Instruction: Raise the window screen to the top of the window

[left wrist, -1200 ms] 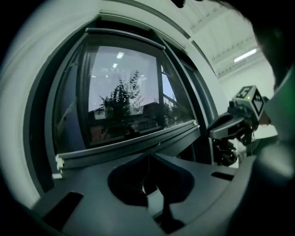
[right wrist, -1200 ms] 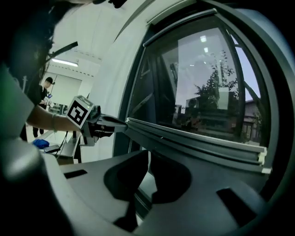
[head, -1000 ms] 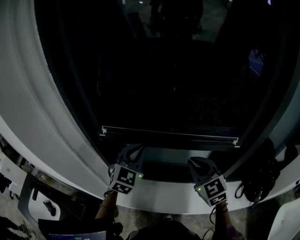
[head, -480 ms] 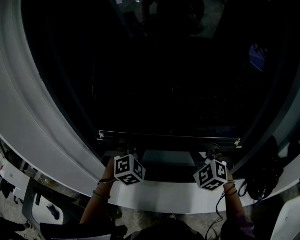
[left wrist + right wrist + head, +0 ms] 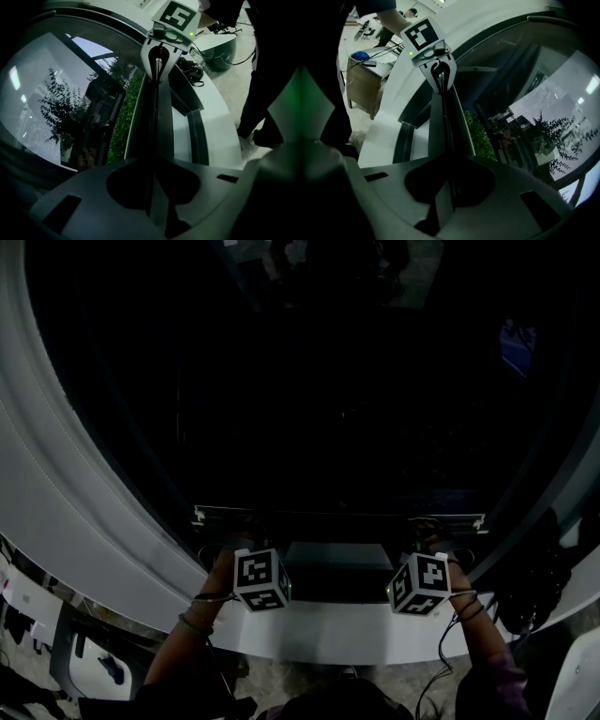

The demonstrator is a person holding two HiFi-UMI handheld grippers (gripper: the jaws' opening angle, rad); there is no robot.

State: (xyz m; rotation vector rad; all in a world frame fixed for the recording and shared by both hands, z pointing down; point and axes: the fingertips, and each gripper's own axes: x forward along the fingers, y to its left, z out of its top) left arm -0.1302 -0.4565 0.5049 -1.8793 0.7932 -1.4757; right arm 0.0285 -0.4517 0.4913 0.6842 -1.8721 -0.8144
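Dark window screen's slim grey metal bottom rail (image 5: 337, 515), left gripper (image 5: 152, 187) clamped on its left end, right gripper (image 5: 445, 192) clamped on its right end, curved white window sill (image 5: 328, 629) just below the rail.

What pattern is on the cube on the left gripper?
The cube carries black-and-white square markers; clearest in the head view.

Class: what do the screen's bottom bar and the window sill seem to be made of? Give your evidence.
Bar: probably metal, perhaps aluminium, with a matt grey finish; it is long, thin and dead straight.
Sill: smooth and white, painted or plastic-coated, hard to say which; the surface is even, with no grain.
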